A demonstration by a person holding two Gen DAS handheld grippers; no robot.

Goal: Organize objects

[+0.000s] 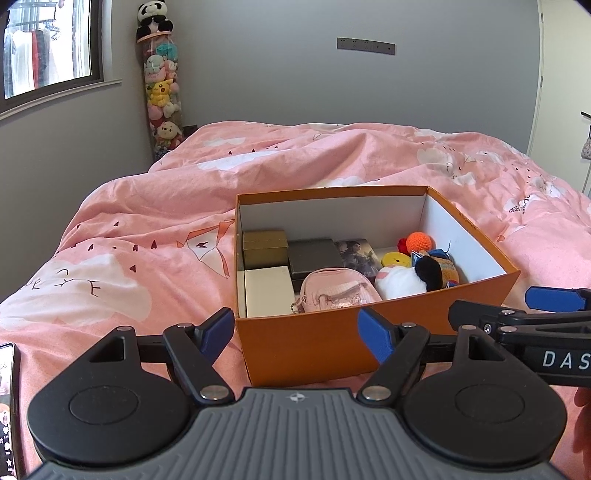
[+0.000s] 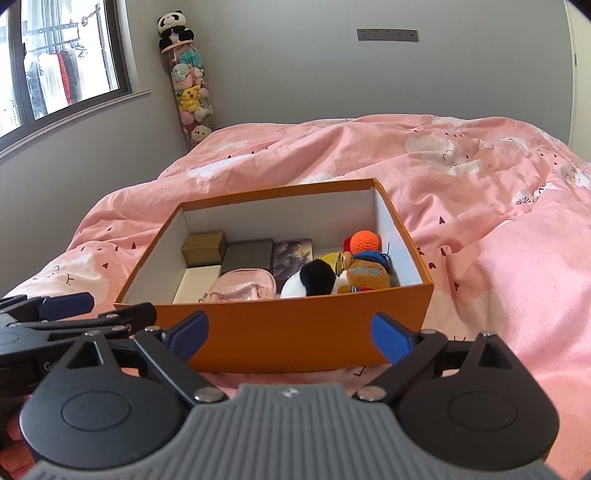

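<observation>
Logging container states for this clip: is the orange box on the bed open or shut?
Open. The orange box has no lid on; its white inner walls and contents, like the pink mini backpack, show from above.

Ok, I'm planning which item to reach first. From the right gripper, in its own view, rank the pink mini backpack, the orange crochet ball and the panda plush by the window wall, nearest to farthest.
1. Pink mini backpack: against the box's near wall, left of centre.
2. Orange crochet ball: deeper in the box, right side.
3. Panda plush: far off, atop the toy tube in the room's corner.

Phone cut by left edge; pink backpack btm behind box wall.
</observation>
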